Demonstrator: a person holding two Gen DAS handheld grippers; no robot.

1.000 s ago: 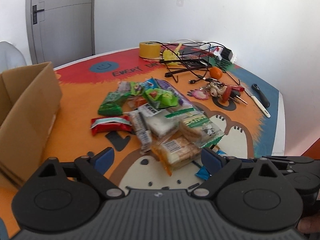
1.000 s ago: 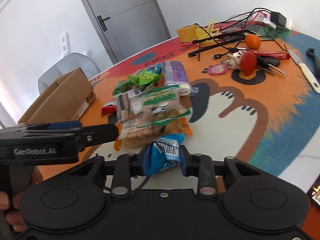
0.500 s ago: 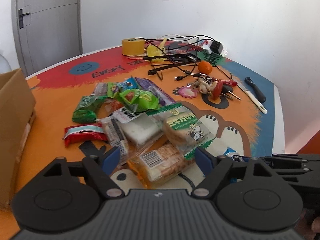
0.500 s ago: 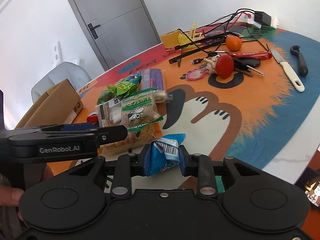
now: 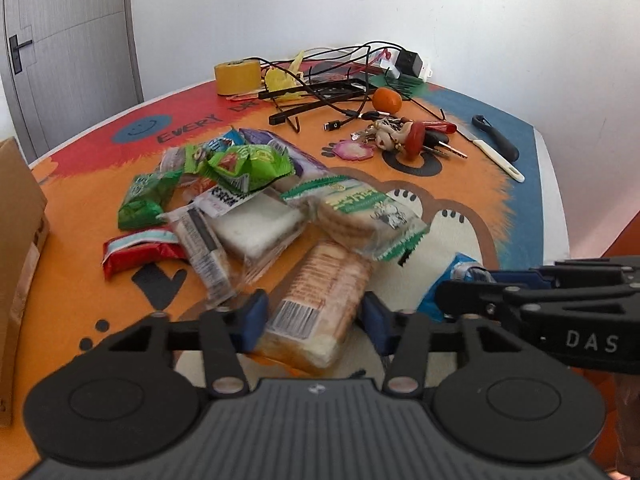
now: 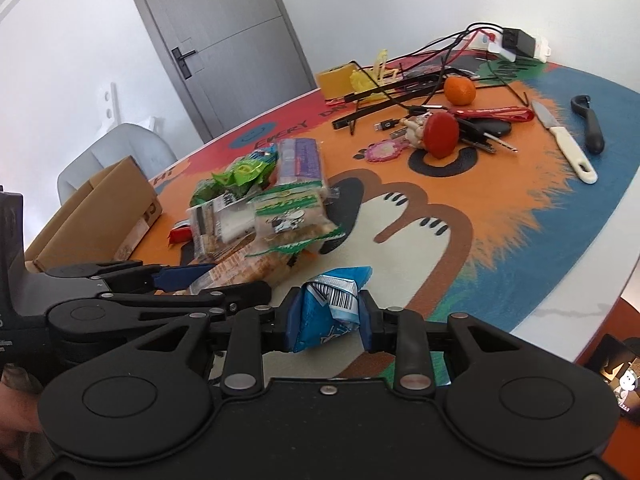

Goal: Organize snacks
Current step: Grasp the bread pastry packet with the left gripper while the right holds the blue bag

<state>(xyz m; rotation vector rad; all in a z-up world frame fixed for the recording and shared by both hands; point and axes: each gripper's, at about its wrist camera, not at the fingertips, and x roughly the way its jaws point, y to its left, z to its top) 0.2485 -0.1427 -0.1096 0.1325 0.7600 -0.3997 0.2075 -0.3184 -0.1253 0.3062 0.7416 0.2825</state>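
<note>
A pile of snack packets lies on the orange table mat (image 5: 80, 200). My left gripper (image 5: 312, 320) is open, its fingers on either side of an orange-wrapped cracker pack (image 5: 320, 300), close to its sides. Behind it lie a green-and-white biscuit pack (image 5: 368, 216), a white sandwich pack (image 5: 256, 232), a red packet (image 5: 140, 250) and green bags (image 5: 248, 164). My right gripper (image 6: 326, 320) is shut on a blue snack packet (image 6: 328, 308), held just right of the pile; the packet also shows in the left wrist view (image 5: 452, 280).
An open cardboard box (image 6: 92, 216) stands left of the pile. Beyond the pile lie keys with a red charm (image 5: 404, 140), an orange (image 5: 387, 100), a tape roll (image 5: 237, 76), tangled cables (image 5: 340, 92), a knife (image 5: 496, 160) and a peeler (image 5: 496, 138).
My left gripper has moved forward and right so its fingers now flank the cracker pack, and they have narrowed. My right gripper keeps the blue packet and has shifted slightly right.
</note>
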